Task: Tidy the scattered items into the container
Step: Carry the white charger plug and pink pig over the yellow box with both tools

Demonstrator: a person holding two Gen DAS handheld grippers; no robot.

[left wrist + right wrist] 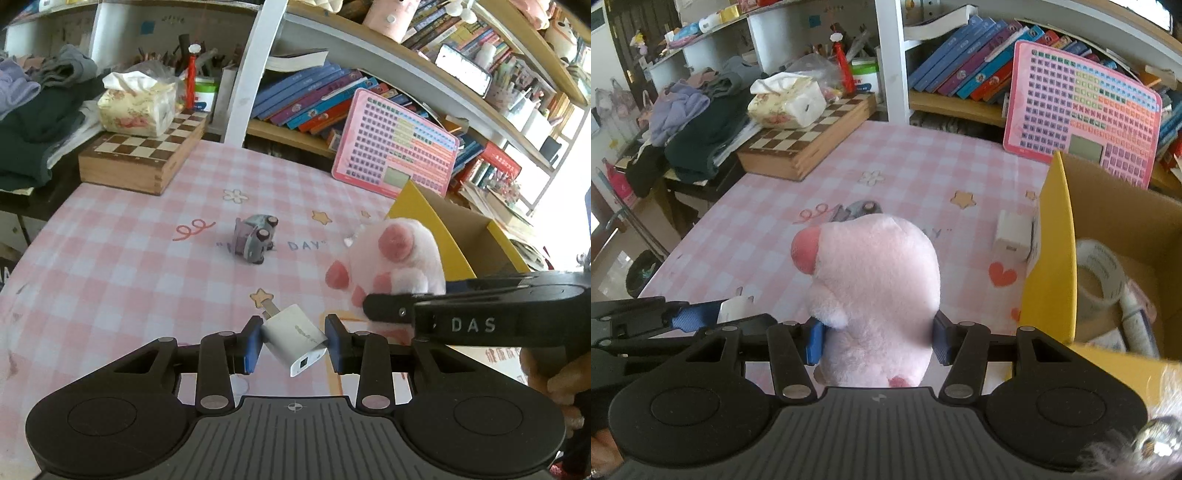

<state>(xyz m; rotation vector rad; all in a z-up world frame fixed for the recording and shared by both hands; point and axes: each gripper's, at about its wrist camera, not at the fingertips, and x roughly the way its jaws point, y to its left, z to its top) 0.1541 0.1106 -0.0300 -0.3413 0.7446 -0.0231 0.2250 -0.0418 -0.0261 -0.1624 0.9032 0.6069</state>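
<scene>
My left gripper (293,338) is shut on a white charger plug (295,338), held tilted above the pink checked tablecloth (122,258). My right gripper (875,338) is shut on a pink plush pig (875,291), which also shows in the left wrist view (391,262). The cardboard box with yellow flaps (1108,218) stands at the right and holds a tape roll (1102,273) and a tube (1136,321). A second white charger (1012,236) lies beside the box's flap. A small grey toy car (255,236) lies on its side mid-table.
A wooden chess box (144,155) with a tissue pack (136,103) on it stands at the back left beside piled clothes (33,122). A pink keyboard toy (395,144) leans on the bookshelf behind. A white post (251,70) rises at the table's back.
</scene>
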